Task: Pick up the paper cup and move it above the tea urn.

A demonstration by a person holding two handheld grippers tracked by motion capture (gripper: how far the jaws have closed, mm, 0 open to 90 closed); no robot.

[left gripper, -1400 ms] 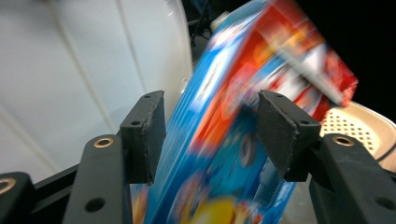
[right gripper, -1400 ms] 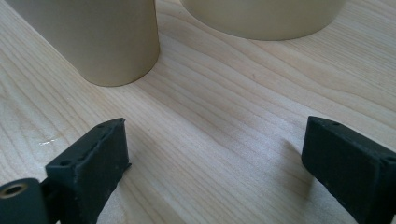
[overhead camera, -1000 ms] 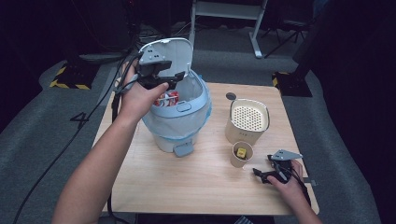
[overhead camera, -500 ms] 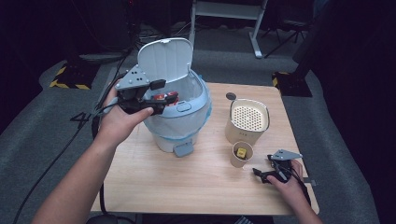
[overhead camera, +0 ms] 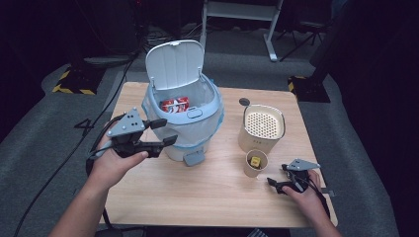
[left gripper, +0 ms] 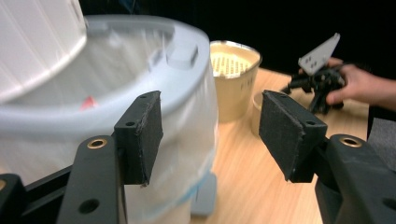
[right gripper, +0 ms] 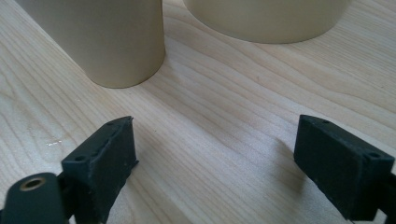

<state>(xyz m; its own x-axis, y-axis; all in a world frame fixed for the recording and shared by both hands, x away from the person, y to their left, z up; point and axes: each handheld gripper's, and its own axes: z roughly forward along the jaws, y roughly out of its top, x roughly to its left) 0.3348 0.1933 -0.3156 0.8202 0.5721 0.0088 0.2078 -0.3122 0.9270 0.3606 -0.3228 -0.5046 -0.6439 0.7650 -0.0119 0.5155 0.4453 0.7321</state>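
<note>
Paper cup (overhead camera: 255, 164), upright on worktop (overhead camera: 197, 197) beside right gripper (overhead camera: 282, 183), fingers open and empty, just closing; risk: off-centre grasp tips it, spilling its yellow item (overhead camera: 255, 161).

big "4" marked on the grey floor (overhead camera: 84, 124) left of the table, red can (overhead camera: 174, 104) in the bin has print too blurry to read
</note>
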